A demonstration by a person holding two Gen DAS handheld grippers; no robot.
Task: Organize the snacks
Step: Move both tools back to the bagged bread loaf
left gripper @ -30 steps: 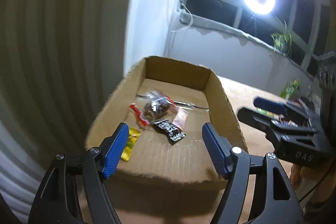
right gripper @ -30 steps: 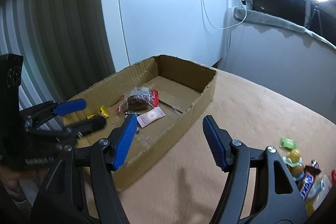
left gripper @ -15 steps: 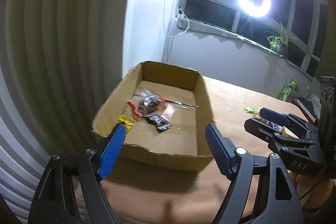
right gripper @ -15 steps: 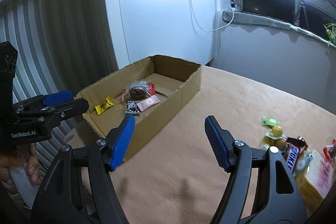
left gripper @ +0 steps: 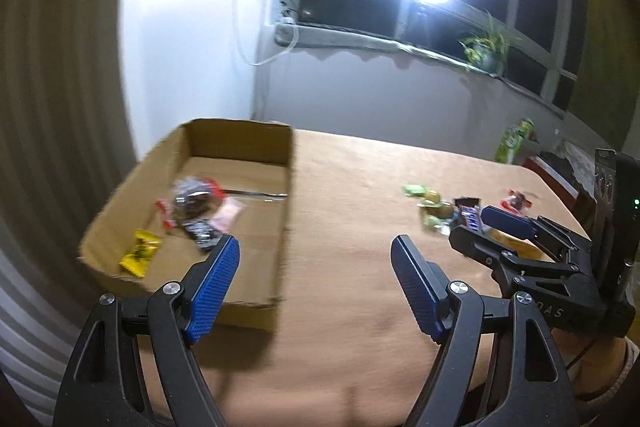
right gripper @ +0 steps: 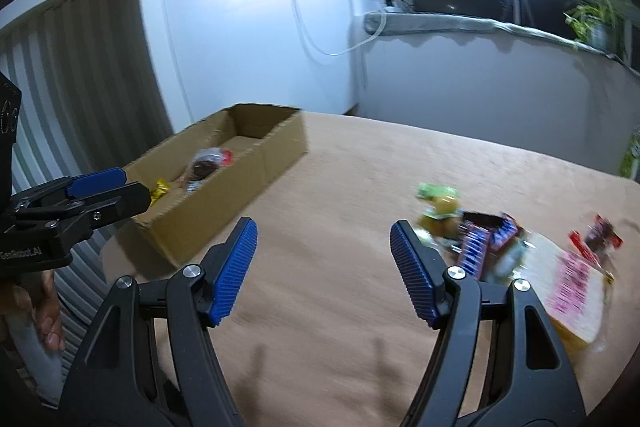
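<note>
I am holding both grippers spread wide and empty: the left gripper (left gripper: 316,275) is hanging by the cardboard box (left gripper: 280,227) at the table's (left gripper: 352,187) left edge, the right gripper (right gripper: 324,259) is aiming toward the snack pile (right gripper: 480,235) near the right edge. I am judging the pile risky: wrappers are overlapping, so a closing pinch could be catching two or be flicking one off the edge. The left view is showing the yellow candy (left gripper: 140,253) lying flat inside the box; the right view is showing the pink-labelled packet (right gripper: 572,287), mostly hidden otherwise
</note>
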